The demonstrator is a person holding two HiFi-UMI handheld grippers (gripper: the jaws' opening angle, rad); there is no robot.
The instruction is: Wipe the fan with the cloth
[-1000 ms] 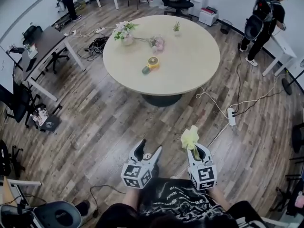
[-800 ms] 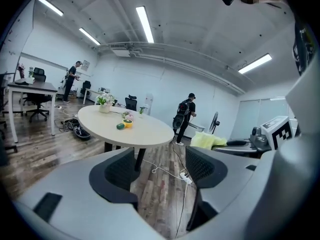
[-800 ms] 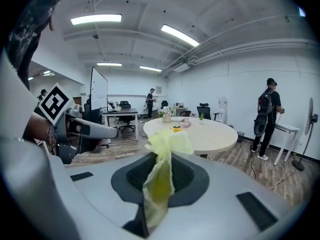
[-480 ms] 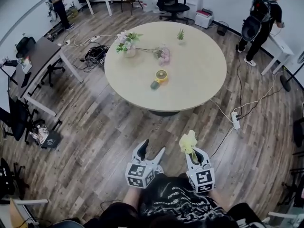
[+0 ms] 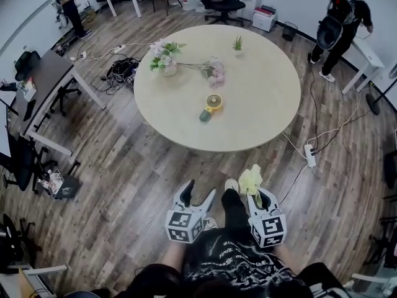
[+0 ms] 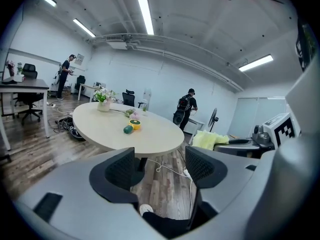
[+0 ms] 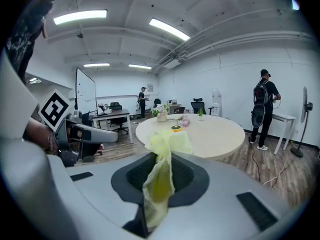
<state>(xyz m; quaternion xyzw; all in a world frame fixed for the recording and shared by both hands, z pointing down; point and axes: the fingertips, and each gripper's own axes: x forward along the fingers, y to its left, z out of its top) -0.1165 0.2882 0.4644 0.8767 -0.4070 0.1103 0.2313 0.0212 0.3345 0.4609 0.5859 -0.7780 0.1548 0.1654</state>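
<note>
A small yellow fan [image 5: 213, 102] with a green base lies near the middle of the round beige table [image 5: 260, 110]; it also shows in the left gripper view as the fan [image 6: 133, 126] and in the right gripper view as the fan [image 7: 176, 128]. My right gripper [image 5: 258, 195] is shut on a pale yellow cloth [image 5: 250, 179], which sticks up between the jaws as the cloth [image 7: 162, 169]. My left gripper [image 5: 198, 197] is open and holds nothing. Both grippers hang over the wooden floor, well short of the table.
On the table's far side stand a flower vase [image 5: 165, 54], pink flowers [image 5: 217, 73] and a small potted plant [image 5: 238, 44]. A power strip [image 5: 309, 154] and cables lie on the floor to the right. Desks and chairs line the left. One person [image 5: 340, 17] stands far right, another far left.
The table has come nearer in the head view as I walk toward it. Both grippers keep their pose, the right one still holding the cloth.
</note>
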